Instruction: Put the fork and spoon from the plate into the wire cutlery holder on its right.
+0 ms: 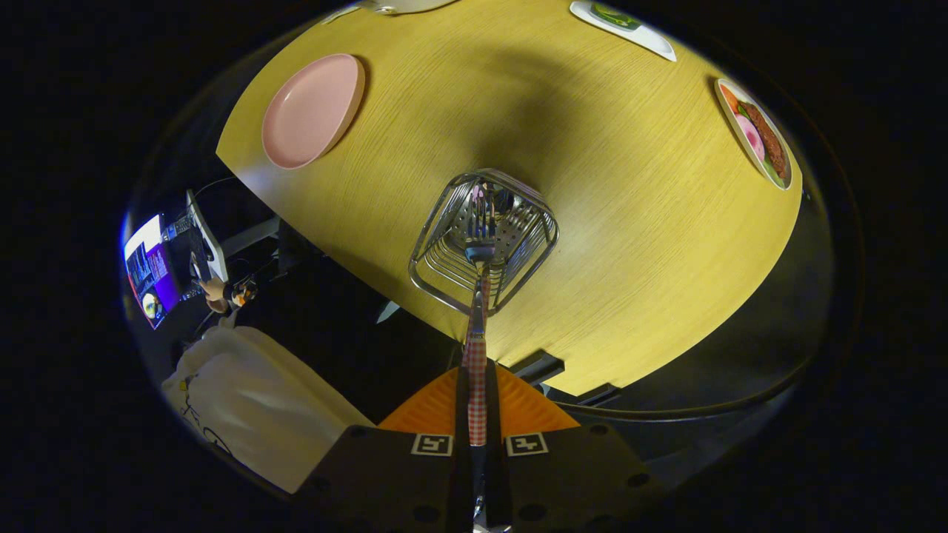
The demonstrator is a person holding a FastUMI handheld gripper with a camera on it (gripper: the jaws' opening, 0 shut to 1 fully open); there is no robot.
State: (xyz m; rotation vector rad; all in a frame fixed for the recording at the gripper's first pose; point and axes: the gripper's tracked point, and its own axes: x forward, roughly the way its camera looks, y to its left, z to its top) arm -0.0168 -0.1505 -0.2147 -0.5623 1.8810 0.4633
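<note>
Tool (476, 414) is clenched on the red-and-white checked handle of a steel fork (478, 296), both fingers pressing it, w/ the fork running straight ahead from the fingertips. Fork head hangs over the mouth of the square chrome wire cutlery holder (444, 277), which stands on the yellow wood-grain tabletop (629, 222) near its front edge. Tines look to be just inside the rim, though the glare off the wires makes that hard to judge. Something shiny w/ a pinkish bit sits inside the holder already, poss. the spoon, can't confirm.

Round pink plate (311, 111) lies bare by the tabletop's left edge, well apart from the holder.

Step in hand: dropping the fork into the holder, so task seems near its end. Next move: lower the head further between the wires, keep it centred, then let the fingers part so the handle rests on the rim w/o tipping the holder.
</note>
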